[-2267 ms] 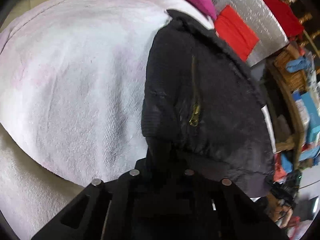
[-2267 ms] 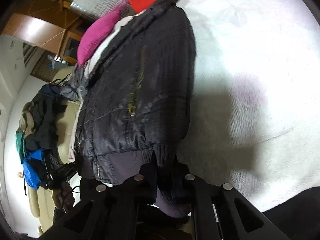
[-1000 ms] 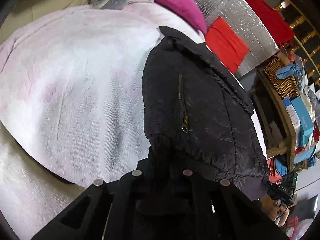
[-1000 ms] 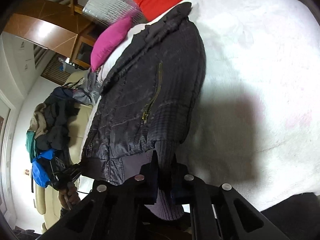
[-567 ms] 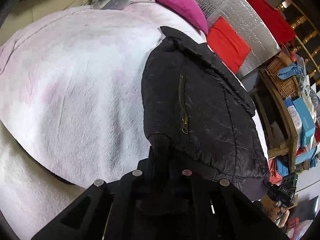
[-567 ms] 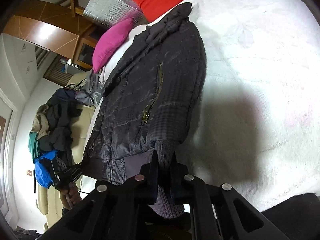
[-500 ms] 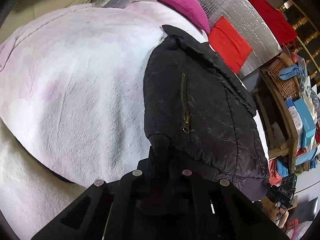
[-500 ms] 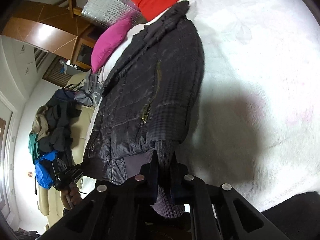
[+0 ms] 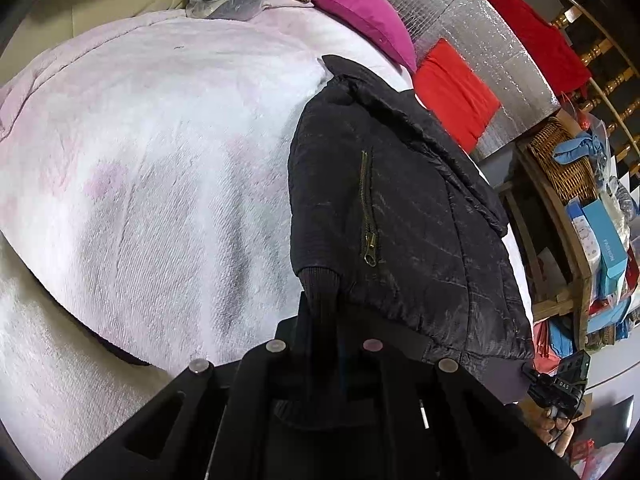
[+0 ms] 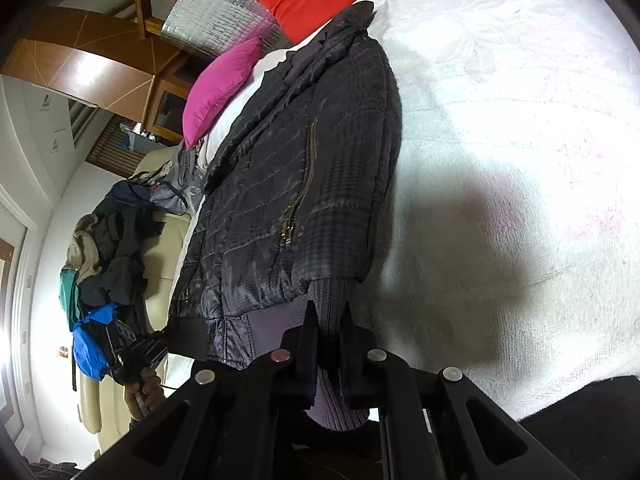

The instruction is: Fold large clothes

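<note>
A black quilted jacket [image 9: 408, 208] with brass pocket zippers lies on a pale pink-white fleece blanket [image 9: 160, 168], collar at the far end. My left gripper [image 9: 324, 320] is shut on the jacket's ribbed knit cuff [image 9: 320, 280] at its near left corner. In the right wrist view the same jacket [image 10: 304, 184] spreads left of centre on the blanket [image 10: 520, 120]. My right gripper [image 10: 328, 320] is shut on the grey ribbed cuff [image 10: 330, 292] at the near right corner. The other gripper, held in a hand [image 10: 148, 392], shows at the jacket's far hem corner.
A magenta cushion [image 9: 360, 12], a red cushion [image 9: 456, 88] and silver foil padding [image 9: 480, 40] sit beyond the collar. A wooden shelf with a basket [image 9: 560, 160] and boxes stands to the right. A heap of clothes [image 10: 108, 240] covers a cream sofa.
The jacket, lifted and bunched earlier, has been spread flatter on the blanket. Both grippers have kept their hold on the cuffs and hardly moved in the last second.
</note>
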`<state>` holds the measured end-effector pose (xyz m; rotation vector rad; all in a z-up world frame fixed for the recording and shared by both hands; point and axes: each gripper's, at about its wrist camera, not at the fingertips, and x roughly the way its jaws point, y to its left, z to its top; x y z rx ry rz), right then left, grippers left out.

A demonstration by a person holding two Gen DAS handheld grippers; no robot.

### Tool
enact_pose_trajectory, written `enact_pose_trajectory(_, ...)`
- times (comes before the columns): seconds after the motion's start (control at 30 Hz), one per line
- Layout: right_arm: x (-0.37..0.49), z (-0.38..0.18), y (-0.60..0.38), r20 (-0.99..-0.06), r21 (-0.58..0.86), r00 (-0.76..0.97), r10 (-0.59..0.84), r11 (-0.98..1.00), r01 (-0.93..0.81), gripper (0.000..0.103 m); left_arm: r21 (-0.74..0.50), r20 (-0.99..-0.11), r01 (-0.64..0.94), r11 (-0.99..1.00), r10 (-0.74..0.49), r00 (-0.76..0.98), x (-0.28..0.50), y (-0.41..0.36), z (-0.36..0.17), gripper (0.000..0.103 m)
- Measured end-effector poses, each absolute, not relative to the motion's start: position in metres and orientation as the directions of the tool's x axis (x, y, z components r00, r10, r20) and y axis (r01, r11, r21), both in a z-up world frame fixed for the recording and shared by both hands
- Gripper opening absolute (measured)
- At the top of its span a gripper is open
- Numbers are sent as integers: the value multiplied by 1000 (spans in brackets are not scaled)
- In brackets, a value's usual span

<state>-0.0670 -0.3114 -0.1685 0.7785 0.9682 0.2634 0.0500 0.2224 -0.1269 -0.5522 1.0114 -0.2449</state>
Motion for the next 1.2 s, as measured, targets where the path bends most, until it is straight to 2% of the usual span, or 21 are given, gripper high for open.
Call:
enact_pose_trajectory(0.6,-82,-157,-324,-622,709,551,557,699,94,8,-576,-691,-43,816,-458,560,23,234,-110,7)
enact_pose_trajectory(1.2,-122,-134,-336,-609,710,567,555,700,77,8,-536,-672,62,842,-471,571,-9,232,-70,7)
